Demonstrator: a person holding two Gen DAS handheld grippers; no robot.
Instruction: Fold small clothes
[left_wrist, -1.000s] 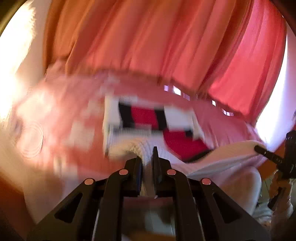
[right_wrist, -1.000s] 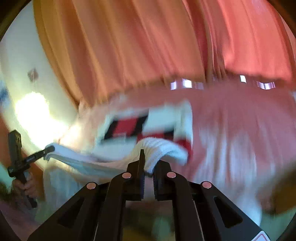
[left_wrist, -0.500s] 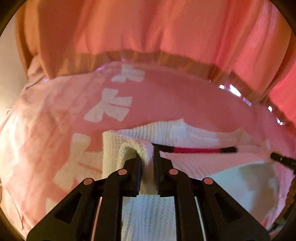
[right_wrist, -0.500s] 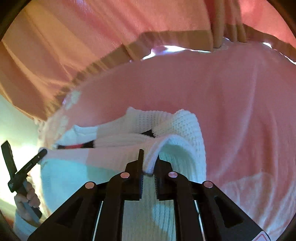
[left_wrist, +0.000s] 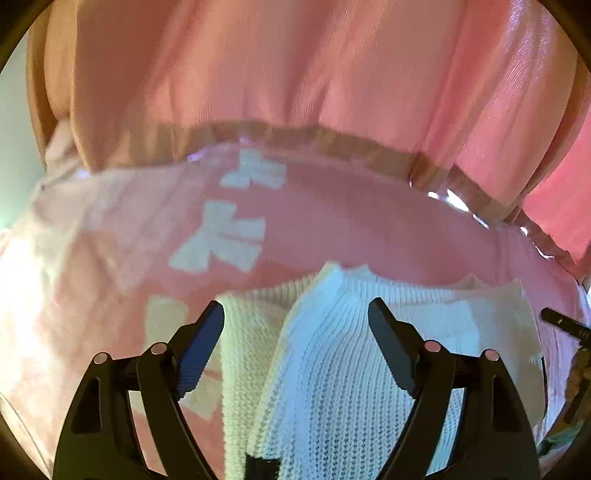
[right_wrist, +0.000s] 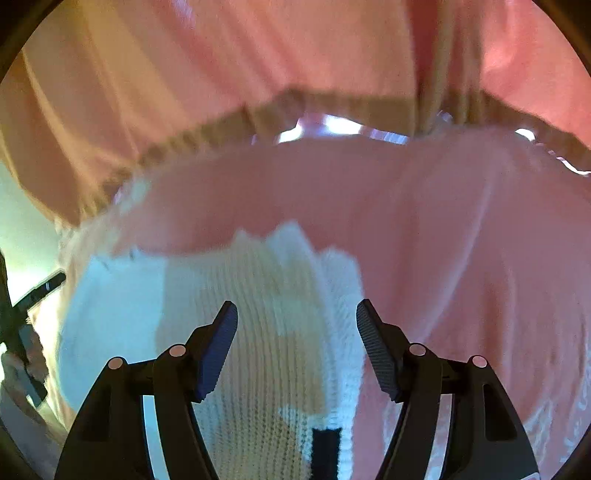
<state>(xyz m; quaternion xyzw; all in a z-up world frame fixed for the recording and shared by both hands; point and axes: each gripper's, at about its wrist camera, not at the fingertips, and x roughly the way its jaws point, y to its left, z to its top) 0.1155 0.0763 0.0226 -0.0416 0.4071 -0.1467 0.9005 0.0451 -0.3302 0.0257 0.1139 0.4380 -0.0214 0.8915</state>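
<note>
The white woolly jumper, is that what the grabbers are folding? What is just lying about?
For the job:
white knitted jumper
left gripper, open
right gripper, open

Just there:
pink bedspread with white bows
pink curtain

The left gripper (left_wrist: 295, 314) points downward at a slant, and its jaws have just been opening; they now stand wide apart, with the white knit sweater (left_wrist: 332, 369) lying below the gap and no pad pressing on it. The right gripper (right_wrist: 296, 314) is tilted down in the same way, its jaws also just opened wide above the sweater, gripping nothing. At the left edge of the right wrist view a hand (right_wrist: 22, 354) holds the other gripper's handle.
</note>
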